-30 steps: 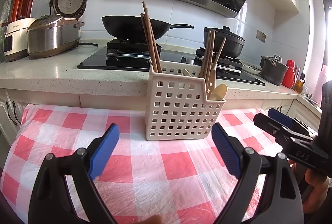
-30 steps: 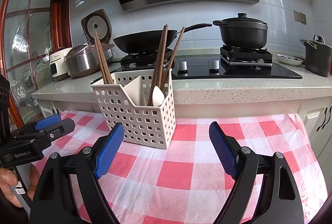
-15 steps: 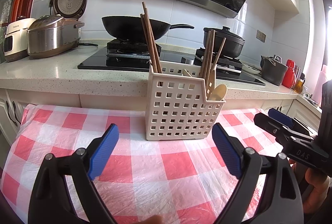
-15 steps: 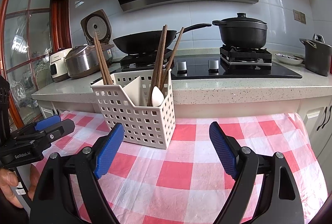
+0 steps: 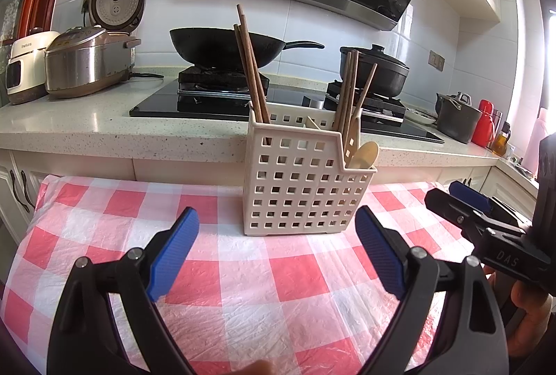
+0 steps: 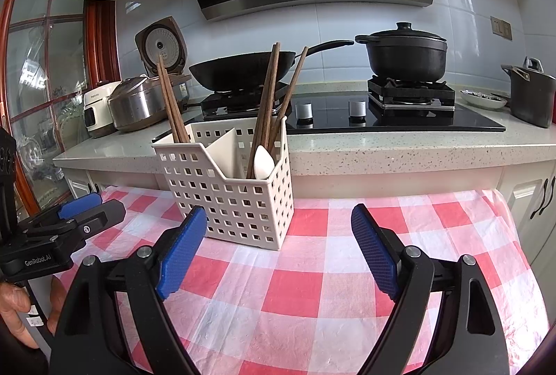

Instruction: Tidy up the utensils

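Note:
A white perforated utensil basket (image 5: pixel 299 187) (image 6: pixel 236 201) stands upright on the red-and-white checked cloth (image 5: pixel 243 271). Brown chopsticks (image 5: pixel 252 69) (image 6: pixel 170 104) lean in its left compartment. More chopsticks (image 5: pixel 349 90) (image 6: pixel 269 104) and pale spoons (image 5: pixel 363 154) (image 6: pixel 263 159) sit in its right compartment. My left gripper (image 5: pixel 276 224) is open and empty, short of the basket. My right gripper (image 6: pixel 278 224) is open and empty too, with the basket just ahead of its left finger. Each gripper shows at the edge of the other's view.
Behind the cloth runs a speckled counter (image 6: pixel 399 149) with a black hob, a wok (image 5: pixel 226 47), a lidded black pot (image 6: pixel 405 52) and rice cookers (image 5: pixel 83 62). Another dark pot (image 5: pixel 457 121) and a red flask (image 5: pixel 483 125) stand far right. A hand (image 6: pixel 17 323) holds the left gripper.

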The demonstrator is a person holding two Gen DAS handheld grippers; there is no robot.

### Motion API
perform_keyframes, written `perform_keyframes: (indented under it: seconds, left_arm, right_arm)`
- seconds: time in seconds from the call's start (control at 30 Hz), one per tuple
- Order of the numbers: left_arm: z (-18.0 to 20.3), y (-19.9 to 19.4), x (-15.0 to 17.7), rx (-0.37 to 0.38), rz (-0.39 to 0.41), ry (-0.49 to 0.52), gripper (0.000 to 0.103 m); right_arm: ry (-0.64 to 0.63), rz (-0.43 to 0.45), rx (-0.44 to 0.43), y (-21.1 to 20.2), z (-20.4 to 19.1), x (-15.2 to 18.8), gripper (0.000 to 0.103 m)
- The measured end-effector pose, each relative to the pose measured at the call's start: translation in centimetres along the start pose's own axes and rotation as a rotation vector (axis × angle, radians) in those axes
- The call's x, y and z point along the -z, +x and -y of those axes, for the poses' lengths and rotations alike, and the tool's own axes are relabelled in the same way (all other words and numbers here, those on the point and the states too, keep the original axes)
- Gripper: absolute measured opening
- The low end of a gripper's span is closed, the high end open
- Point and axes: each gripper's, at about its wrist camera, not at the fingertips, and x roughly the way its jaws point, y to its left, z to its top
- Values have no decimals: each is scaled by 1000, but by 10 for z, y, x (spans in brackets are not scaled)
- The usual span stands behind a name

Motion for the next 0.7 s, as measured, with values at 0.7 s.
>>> perform_keyframes:
  seconds: [0.7]
  left_arm:
    - [2,-2,-3,5,5,4,90]
  right_arm:
    - [2,-1,0,0,-1,0,80]
